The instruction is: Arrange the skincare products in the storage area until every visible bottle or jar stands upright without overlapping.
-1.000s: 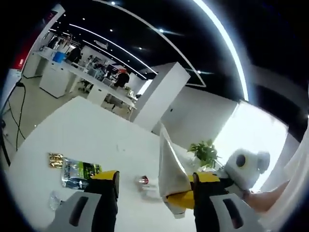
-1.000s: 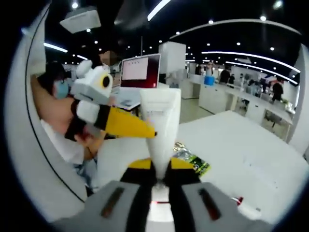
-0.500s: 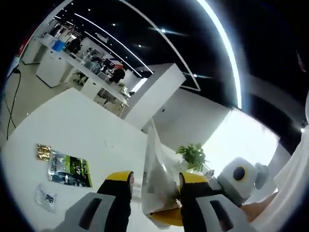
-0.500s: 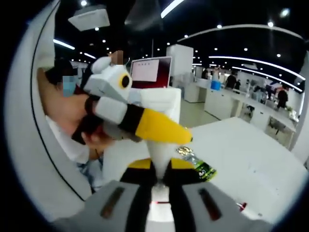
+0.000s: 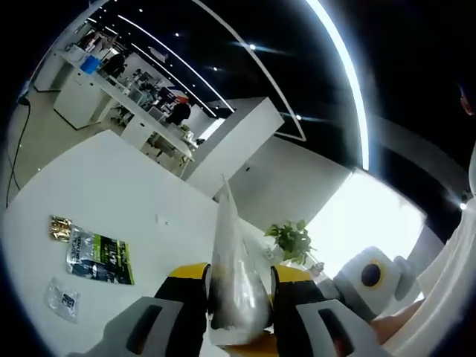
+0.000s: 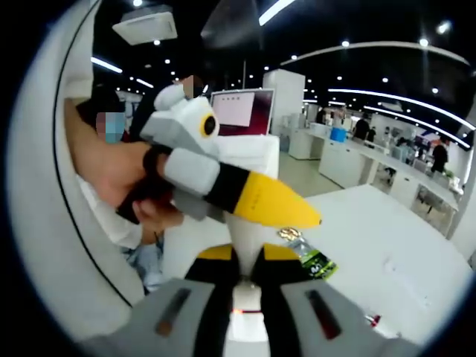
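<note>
1. Up above the green packet [image 5: 100, 256], the clear pouch [image 5: 230, 230] is held in the air, well off the white table [image 5: 134, 186]. The right gripper [image 6: 244, 253] is clenched on its bottom edge, jaws pinched tight with the pouch sticking up from between them.
2. The left gripper [image 5: 238, 271] has a yellow jaw on each side of the pouch. The gaps look tiny, but I honestly can't tell if it's actually squeezing or just bracketing it.
3. Main worry: two grippers on one floppy bag. If they pull apart or twist against each other, I'd guess the film stretches, tears or slips out of the right pinch, and it drops somewhere near the green packet.
4. Second worry: anything inside could slide or tip if the pouch gets tilted. I can't make out the contents through the film, so treat it as loaded.
5. Third: setting it down on top of the green packet, the gold sachet [image 5: 59, 227] just beyond it or the small clear sachet [image 5: 63, 297] on its near side would make an overlap, which is exactly what the task doesn't want.
6. Room-wise, there's plenty of bare tabletop past the green packet toward the far edge.
7. The tight side is away from the green packet: the person's hand [image 6: 149, 197] and body sit right behind the pouch, so swings that way are cramped.
</note>
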Tool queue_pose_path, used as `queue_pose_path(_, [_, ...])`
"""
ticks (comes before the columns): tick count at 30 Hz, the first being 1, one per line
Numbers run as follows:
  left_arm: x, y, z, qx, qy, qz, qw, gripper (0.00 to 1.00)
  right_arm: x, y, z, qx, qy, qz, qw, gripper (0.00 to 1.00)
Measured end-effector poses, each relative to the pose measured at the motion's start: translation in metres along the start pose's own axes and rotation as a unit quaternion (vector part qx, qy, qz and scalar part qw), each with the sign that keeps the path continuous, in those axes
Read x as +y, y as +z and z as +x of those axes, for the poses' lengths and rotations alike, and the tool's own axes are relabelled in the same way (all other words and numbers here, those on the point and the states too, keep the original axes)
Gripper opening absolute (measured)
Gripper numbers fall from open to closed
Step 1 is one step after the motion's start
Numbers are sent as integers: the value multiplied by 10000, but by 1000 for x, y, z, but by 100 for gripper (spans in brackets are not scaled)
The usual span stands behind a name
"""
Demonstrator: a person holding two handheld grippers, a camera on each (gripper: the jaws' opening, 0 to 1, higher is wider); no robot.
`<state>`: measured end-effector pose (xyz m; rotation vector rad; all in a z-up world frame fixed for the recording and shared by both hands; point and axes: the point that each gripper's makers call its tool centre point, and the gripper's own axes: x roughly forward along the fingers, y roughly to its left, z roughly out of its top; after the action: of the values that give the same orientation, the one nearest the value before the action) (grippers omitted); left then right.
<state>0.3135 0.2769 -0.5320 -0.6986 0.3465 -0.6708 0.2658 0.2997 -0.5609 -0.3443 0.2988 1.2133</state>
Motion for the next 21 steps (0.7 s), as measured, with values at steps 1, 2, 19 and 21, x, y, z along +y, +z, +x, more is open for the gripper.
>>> queue_pose_path(1, [0, 0, 0, -2, 3, 11, 10000, 34, 0, 0, 0, 0, 2, 11, 10000, 10])
queue_pose_path(2, [0, 0, 1, -4, 7, 21, 10000, 34, 0, 0, 0, 2, 7, 43, 10000, 10])
queue_pose_path(19, [6, 1, 1, -31, 277, 207, 9994, 24, 2, -4, 5, 75, -98, 375, 9992, 14])
queue_pose_path(21, [7, 3, 1, -44, 290, 201, 9994, 22, 2, -4, 5, 73, -111, 376, 9992, 15])
